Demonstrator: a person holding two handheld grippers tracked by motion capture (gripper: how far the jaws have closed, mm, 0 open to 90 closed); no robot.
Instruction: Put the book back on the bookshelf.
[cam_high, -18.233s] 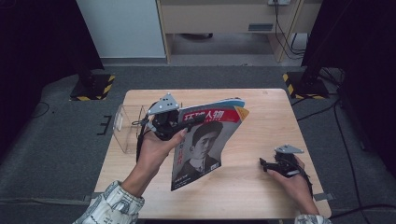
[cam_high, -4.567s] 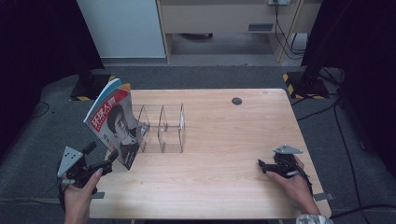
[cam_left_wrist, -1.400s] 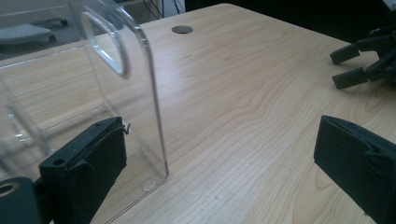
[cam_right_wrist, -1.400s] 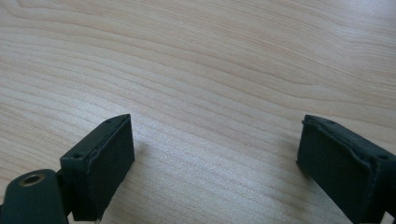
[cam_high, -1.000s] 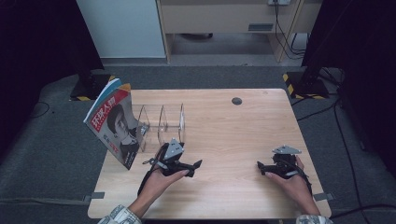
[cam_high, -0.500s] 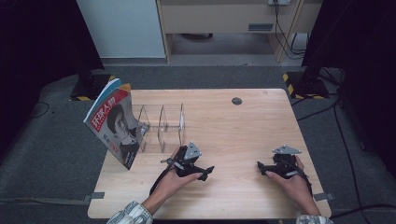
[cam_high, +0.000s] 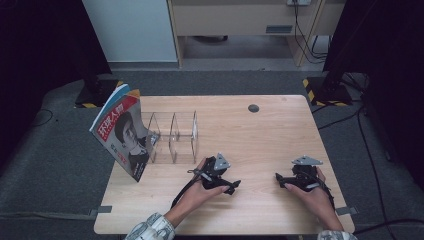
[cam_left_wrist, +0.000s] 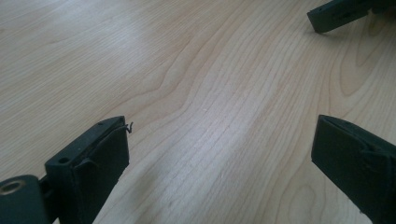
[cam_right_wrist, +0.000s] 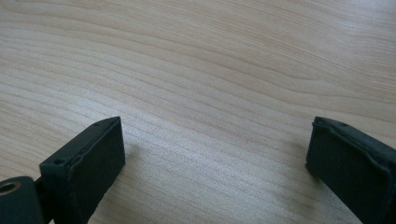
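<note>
A magazine (cam_high: 122, 132) with a red title and a portrait on its cover stands upright in the left end of a clear plastic divider rack (cam_high: 172, 137), leaning out over the table's left edge. My left gripper (cam_high: 231, 186) rests low on the table's front middle, jaws wide open with bare wood (cam_left_wrist: 219, 140) between them. My right gripper (cam_high: 281, 179) sits on the table at the front right, also open over bare wood (cam_right_wrist: 215, 135). In the left gripper view, the right gripper's jaw tip (cam_left_wrist: 334, 14) pokes in at the top right.
The wooden table (cam_high: 260, 135) has a round cable hole (cam_high: 253, 108) near its back edge. Dark stands with yellow-black bases (cam_high: 325, 90) flank the table on grey carpet. A cabinet stands behind.
The left hand and its gripper have moved right across the front of the table, from near the rack toward the middle. The right gripper has stayed in place.
</note>
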